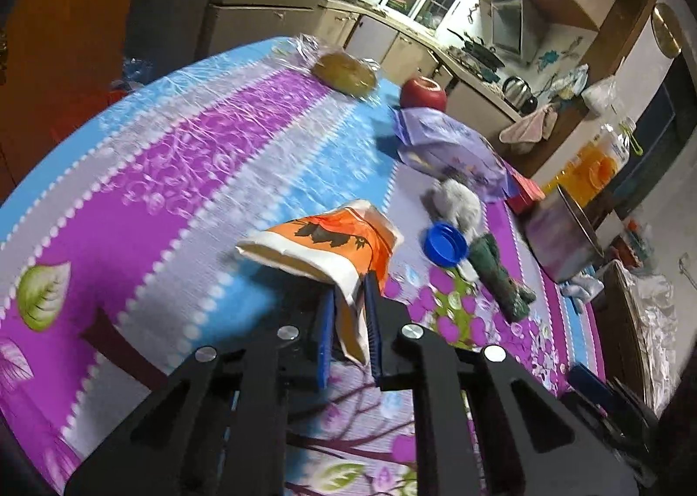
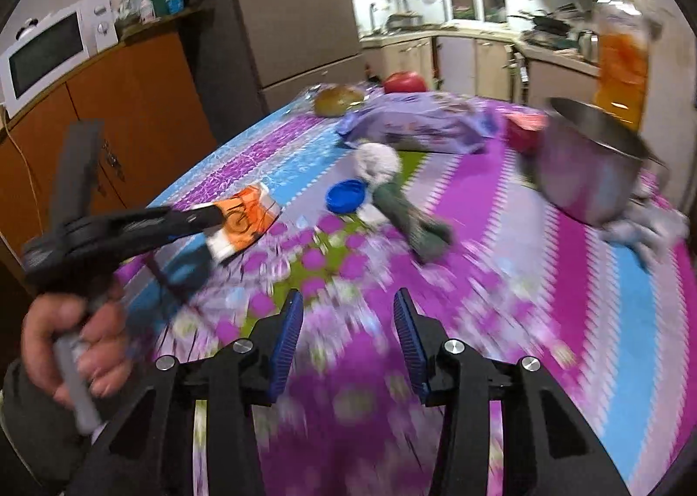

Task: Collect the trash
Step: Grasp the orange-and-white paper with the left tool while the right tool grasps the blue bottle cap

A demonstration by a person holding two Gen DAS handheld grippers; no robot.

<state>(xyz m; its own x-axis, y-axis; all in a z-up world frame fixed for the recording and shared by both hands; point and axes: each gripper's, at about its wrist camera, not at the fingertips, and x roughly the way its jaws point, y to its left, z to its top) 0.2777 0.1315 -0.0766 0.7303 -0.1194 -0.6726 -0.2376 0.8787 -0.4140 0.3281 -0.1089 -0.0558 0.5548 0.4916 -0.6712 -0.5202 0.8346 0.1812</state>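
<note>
Clamping a crumpled orange wrapper (image 1: 331,250), the left fingers (image 1: 350,300) hide its lower edge — right fingers (image 2: 346,313) apart, tabletop blurred

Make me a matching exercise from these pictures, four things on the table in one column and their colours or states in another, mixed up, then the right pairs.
Things:
1. paper cup
2. lid
3. apple
4. pot

Descriptions:
A. red, at the far end of the table
B. blue, lying flat beside a green wrapper
C. shiny metal, near the table's right edge
D. orange and white, crushed, pinched in the left gripper

Pairs: 1-D, 2-B, 3-A, 4-C
</note>
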